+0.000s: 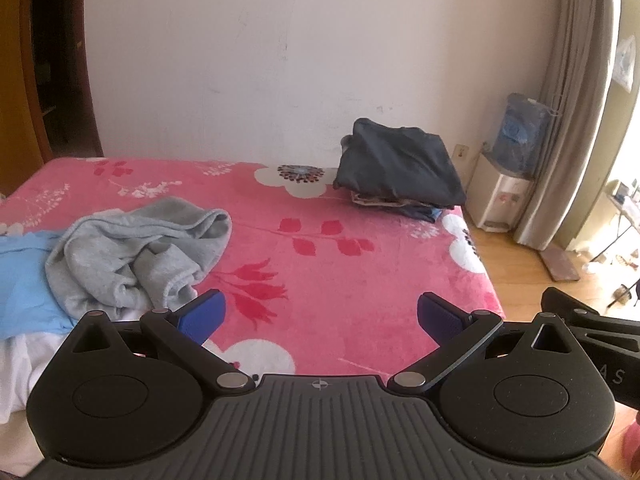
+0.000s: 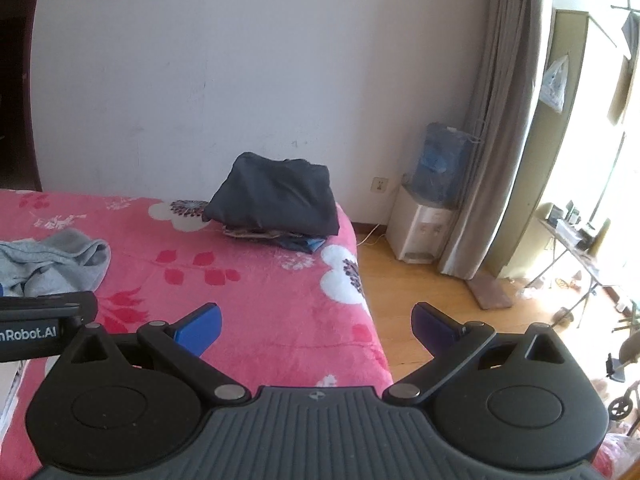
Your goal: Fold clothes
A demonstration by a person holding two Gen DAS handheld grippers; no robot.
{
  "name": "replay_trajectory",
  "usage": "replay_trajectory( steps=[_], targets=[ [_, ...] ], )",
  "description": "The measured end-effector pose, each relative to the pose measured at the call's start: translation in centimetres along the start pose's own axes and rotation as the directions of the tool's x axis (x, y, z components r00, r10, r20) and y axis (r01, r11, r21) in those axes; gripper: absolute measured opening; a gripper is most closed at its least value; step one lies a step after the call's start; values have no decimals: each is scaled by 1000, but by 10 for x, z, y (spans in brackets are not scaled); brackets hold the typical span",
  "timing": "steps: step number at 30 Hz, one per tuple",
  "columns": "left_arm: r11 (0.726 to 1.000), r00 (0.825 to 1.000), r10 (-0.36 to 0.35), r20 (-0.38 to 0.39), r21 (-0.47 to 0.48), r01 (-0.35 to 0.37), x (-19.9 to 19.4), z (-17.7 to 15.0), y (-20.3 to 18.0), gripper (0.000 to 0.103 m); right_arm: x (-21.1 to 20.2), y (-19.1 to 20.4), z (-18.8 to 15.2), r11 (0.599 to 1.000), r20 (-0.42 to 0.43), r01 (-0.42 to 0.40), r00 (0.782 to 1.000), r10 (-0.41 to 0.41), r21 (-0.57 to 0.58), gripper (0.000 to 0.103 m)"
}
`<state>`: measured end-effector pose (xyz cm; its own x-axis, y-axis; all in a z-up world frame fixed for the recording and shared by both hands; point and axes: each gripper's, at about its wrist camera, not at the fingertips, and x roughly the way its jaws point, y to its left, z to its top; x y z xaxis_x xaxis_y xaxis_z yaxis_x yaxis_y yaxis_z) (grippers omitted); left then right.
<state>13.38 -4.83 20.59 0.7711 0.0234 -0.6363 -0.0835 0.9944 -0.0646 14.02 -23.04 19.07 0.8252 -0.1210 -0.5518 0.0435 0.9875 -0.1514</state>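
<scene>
A crumpled grey garment (image 1: 136, 252) lies on the pink floral bed (image 1: 320, 264), left of centre, on top of a light blue garment (image 1: 24, 280) and something white (image 1: 20, 364). A stack of folded clothes topped by a dark garment (image 1: 400, 164) sits at the bed's far right corner. My left gripper (image 1: 320, 316) hovers open above the bed's near part, nothing between its blue pads. My right gripper (image 2: 316, 326) is open too, held over the bed's right edge (image 2: 372, 320). The grey garment (image 2: 52, 264) and the dark stack (image 2: 276, 200) show in the right wrist view as well.
A water dispenser (image 1: 500, 192) stands on the wooden floor (image 2: 432, 300) by the wall, right of the bed. Beige curtains (image 2: 492, 120) hang beside it. A folding table (image 2: 576, 248) with small items stands by the bright window. A dark wooden doorway (image 1: 48, 72) is at far left.
</scene>
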Motion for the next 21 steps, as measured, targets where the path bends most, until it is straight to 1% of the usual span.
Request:
replay_trajectory(
  steps=[5, 11, 14, 21],
  targets=[
    [1000, 1000, 27, 7, 3, -27, -4, -1, -2, 103, -3, -2, -1, 1000, 5, -15, 1000, 15, 9, 103],
    [999, 1000, 6, -23, -32, -7, -3, -1, 1, 103, -5, -5, -6, 999, -5, -27, 1000, 27, 17, 103],
    [1000, 999, 1, -50, -14, -2, -2, -1, -1, 103, -6, -7, -9, 999, -8, -28, 1000, 28, 18, 103],
    [998, 998, 62, -28, 13, -62, -3, -5, -10, 103, -4, -19, -16, 998, -33, -37, 999, 39, 54, 103]
  ],
)
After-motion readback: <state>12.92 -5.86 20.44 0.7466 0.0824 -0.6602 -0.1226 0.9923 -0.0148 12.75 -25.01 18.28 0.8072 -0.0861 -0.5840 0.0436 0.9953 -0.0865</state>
